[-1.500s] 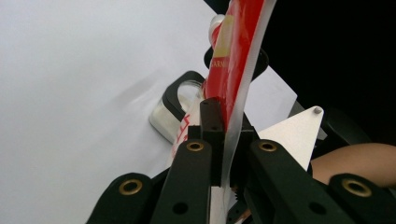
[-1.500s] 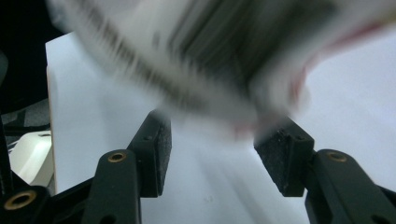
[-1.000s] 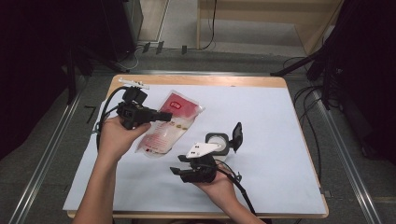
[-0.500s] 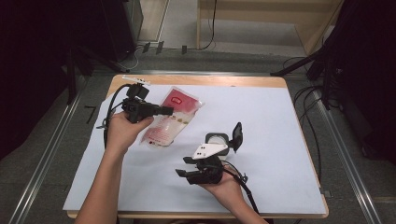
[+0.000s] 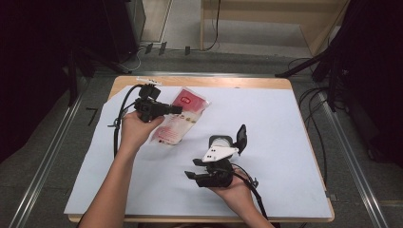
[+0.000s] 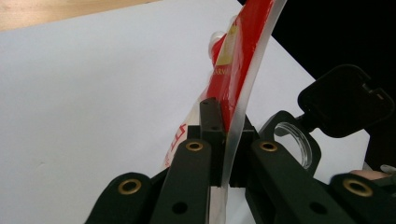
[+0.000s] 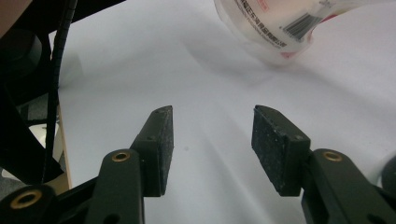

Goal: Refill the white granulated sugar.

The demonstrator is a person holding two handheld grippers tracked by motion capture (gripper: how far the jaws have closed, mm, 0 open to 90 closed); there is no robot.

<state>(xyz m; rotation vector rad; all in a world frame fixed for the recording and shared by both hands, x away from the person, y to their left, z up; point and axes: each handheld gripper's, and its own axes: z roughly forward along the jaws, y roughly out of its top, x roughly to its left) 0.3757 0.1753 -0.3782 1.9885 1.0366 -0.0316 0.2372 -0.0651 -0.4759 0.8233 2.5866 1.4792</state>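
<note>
The left claw [image 6: 223, 154] pinches the pouch [image 6: 238, 60] by its edge to lift it; the right claw [image 7: 212, 149] gapes, free.

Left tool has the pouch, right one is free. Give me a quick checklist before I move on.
1. Left tool shut on the red and clear plastic pouch: ok, the edge sits between its jaws.
2. Pouch lifted off the white sheet: partly; its lower end looks low, contact cannot tell.
3. Right tool open with nothing between its jaws: ok.
4. Clear round container with black flip lid open: ok.
5. Pouch seal opened: cannot tell.
</note>
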